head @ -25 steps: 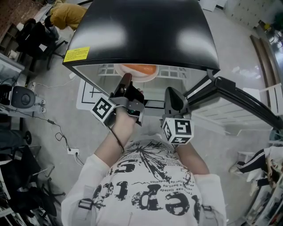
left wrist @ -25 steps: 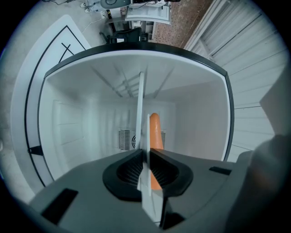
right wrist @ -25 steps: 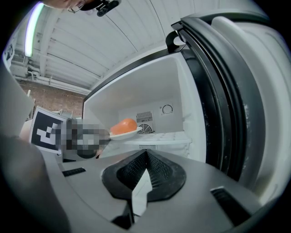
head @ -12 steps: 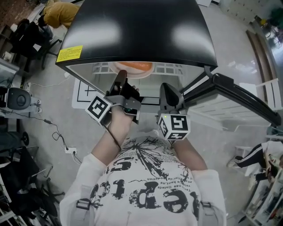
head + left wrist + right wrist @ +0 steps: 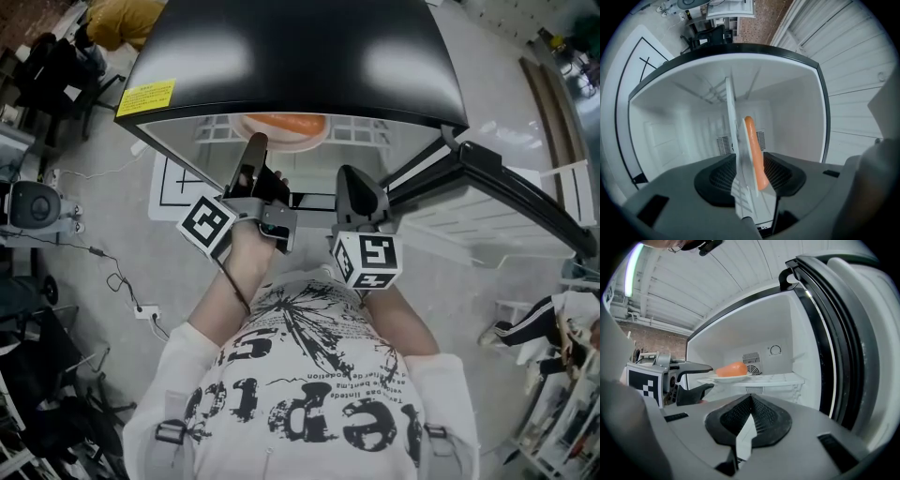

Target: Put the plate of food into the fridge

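Orange food (image 5: 731,369) on plate (image 5: 727,378), shelved in fridge (image 5: 787,324) between just-opened left tongs (image 5: 749,161); right tongs (image 5: 751,398) closed, empty.

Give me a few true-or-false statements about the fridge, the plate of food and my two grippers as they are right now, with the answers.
1. The fridge door is open. True.
2. The plate sits on the fridge floor. False: it rests on the white shelf.
3. The left gripper is clamped on the plate. False: its jaws have just been opening and stand apart around the plate's rim.
4. The food on the plate is orange. True.
5. The right gripper holds the plate. False: nothing is between its jaws, and it is outside the fridge, apart from the plate.
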A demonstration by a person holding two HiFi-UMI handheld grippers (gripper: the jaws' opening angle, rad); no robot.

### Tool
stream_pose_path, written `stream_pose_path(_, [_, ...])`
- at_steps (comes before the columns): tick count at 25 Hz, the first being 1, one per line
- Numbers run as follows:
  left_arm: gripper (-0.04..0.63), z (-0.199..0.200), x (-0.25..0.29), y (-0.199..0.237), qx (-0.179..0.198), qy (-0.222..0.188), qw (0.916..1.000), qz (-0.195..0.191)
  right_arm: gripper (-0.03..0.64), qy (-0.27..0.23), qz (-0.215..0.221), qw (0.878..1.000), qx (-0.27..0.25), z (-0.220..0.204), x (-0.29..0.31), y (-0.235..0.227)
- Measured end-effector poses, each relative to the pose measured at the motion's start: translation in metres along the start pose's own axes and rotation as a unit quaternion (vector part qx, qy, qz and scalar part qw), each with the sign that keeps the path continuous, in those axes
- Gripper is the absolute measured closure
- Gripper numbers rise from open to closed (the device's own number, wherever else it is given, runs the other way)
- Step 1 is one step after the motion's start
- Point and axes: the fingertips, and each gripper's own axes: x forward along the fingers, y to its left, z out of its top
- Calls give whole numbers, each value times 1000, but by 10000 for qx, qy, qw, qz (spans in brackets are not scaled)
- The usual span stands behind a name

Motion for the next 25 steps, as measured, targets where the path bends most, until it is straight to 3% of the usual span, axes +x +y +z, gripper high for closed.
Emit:
stream_pose_path(3, [431, 5, -9, 11, 9, -53, 9999, 124, 615, -38, -12, 10000, -75, 1, -1, 3])
stream_pose_path(6, [431, 6, -17, 9, 253, -49, 9997, 19, 615, -106, -66, 9998, -121, 2, -3, 3])
stream_pose_path(11, [431, 11, -31, 8, 1465, 85, 9890, 195, 616, -160, -170, 9997, -67, 4, -5, 8])
stream_pose_path(13, [433, 9, -34, 7, 1957, 236, 9802, 189, 615, -200, -204, 9996, -68, 7, -7, 11])
stream_pose_path(15, [444, 7, -37, 5, 2577, 419, 9652, 163, 615, -247, -240, 9994, -80, 10, -8, 16])
stream_pose_path(18, [588, 3, -43, 3, 3288, 640, 9421, 139, 615, -300, -272, 9991, -83, 11, -10, 22])
stream_pose_path(23, [588, 1, -48, 6, 3658, 867, 9266, 21, 615, -337, -207, 9991, 127, 9, -10, 30])
stream_pose_path(25, [588, -1, -49, 2, 3947, 930, 9141, -55, 615, -356, -246, 9990, 124, 11, -9, 30])
